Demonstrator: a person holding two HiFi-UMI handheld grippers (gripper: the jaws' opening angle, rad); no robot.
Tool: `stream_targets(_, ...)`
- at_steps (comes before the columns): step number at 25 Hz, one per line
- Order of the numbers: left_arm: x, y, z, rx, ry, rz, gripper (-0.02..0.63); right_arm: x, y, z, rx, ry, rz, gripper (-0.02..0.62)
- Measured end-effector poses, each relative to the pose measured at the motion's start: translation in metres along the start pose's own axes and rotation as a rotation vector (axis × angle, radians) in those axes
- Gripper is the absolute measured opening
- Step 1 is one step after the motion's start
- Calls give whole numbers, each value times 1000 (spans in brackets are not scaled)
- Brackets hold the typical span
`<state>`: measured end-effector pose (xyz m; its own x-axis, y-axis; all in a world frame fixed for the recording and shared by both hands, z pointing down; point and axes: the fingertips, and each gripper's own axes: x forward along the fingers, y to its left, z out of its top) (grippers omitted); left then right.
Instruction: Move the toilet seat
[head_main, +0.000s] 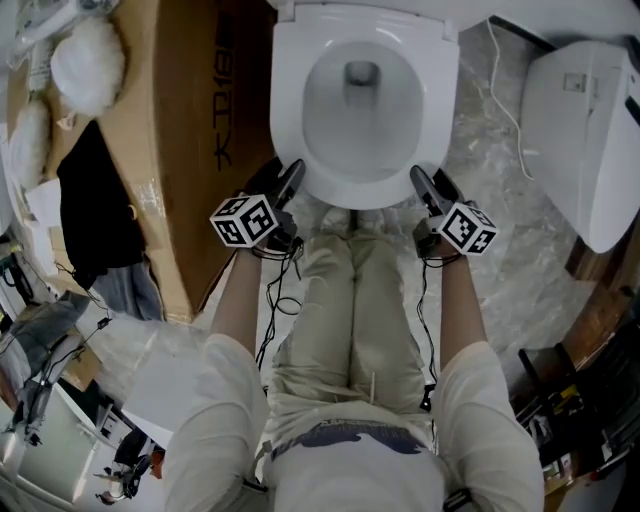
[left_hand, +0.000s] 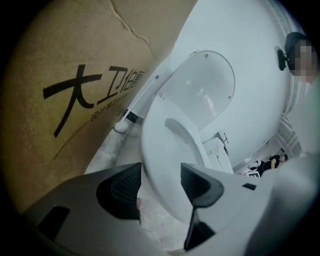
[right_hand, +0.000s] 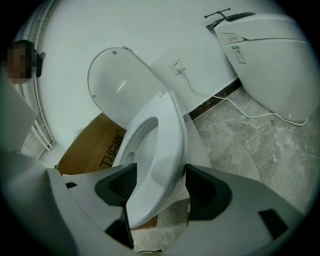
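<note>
The white toilet seat (head_main: 288, 100) lies down on the bowl, and its lid (left_hand: 205, 90) stands up against the wall. My left gripper (head_main: 290, 182) is at the seat's front left. In the left gripper view (left_hand: 160, 182) its jaws straddle the seat rim (left_hand: 160, 145), with floor showing between the left pad and the rim. My right gripper (head_main: 424, 186) is at the front right. In the right gripper view (right_hand: 160, 182) the seat rim (right_hand: 165, 140) sits between the wide-spread pads, and neither pad presses on it. The lid (right_hand: 117, 85) rises behind.
A large cardboard box (head_main: 190, 120) stands close on the toilet's left. A second white toilet (head_main: 580, 130) stands at the right, with a white cable (head_main: 505, 100) trailing over the marble floor. The person's legs (head_main: 350, 300) are right in front of the bowl. Clutter fills the left edge.
</note>
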<state>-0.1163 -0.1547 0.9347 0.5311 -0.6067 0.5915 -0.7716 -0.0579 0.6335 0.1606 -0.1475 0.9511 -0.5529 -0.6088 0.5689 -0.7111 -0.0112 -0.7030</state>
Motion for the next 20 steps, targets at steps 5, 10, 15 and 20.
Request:
stream_targets(5,2,-7,1,-36,-6,-3,249,-5,4,3,24,-15,12,318)
stream_targets(10,0,-9,1,-62,24,5,273,-11,11,3,22,1,30,313)
stream_targets(15,0,-11,1,-61,52,18,273,-12,12,6,54,9,38,313)
stream_targets(20,-6,-15,5,-85,60,31,273,-16,18,10,80,21,38,321)
